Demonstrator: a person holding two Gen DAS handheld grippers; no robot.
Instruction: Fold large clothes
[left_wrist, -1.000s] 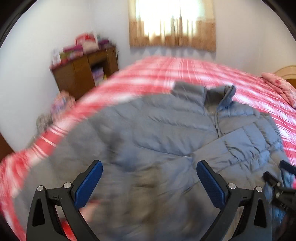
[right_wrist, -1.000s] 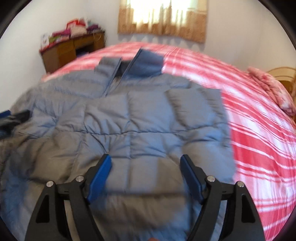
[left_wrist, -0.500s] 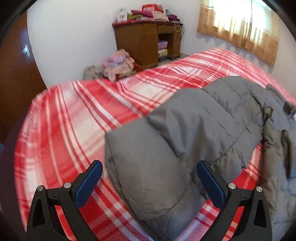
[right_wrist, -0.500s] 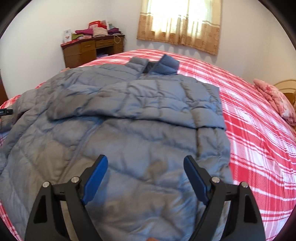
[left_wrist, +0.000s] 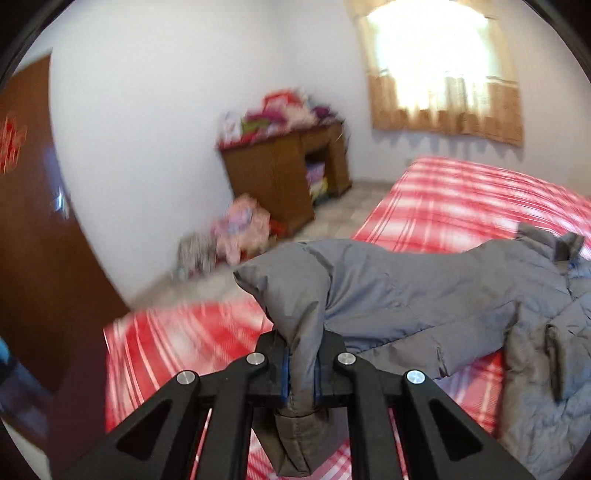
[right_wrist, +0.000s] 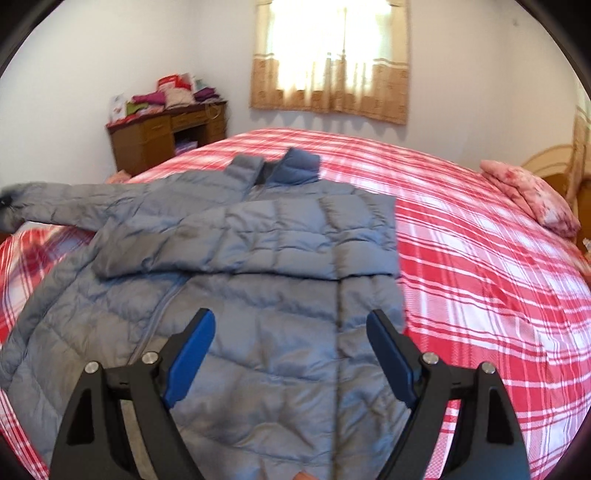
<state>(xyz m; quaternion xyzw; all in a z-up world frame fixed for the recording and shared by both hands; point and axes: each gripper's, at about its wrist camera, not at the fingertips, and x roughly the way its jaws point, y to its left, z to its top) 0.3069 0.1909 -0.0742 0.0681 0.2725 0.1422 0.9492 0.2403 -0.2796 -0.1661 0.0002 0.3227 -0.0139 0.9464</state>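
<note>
Between the left tongs (left_wrist: 300, 365), in the left wrist view, a cuff (left_wrist: 295, 417) of grey padded cloth was pinched tight, the two blue pads pressed flat against it and a tail of cloth hanging below them toward the camera. From that pinch the sleeve (left_wrist: 388, 288) rose to a peak just above the tongs and then ran away to the right and up the picture, its long axis leading across the red checked bed (left_wrist: 461, 192) to the collar (left_wrist: 550, 242) at the far right, where the rest of the jacket lay bunched. So the sleeve stretched out sideways from the body, and the body lay to the right of the left tongs. Much of this view was smeared, and the desk (left_wrist: 280, 173) by the wall was only roughly readable. Over the jacket (right_wrist: 258, 266), in the right wrist view, the right tongs (right_wrist: 288, 354) stood spread wide with nothing between the pads, hanging above the lower front panels without touching them as far as could be told. The jacket lay front up on the bed, collar toward the window and hem toward the camera, with one sleeve already laid across the chest and the other sleeve (right_wrist: 70, 205) reaching to the far left edge of the picture, where the left tongs held it. By my judgement the next move turned on that line: the held sleeve would have to travel rightward across the chest, and the left hand, already gripping its end, was the nearer one for it.
</note>
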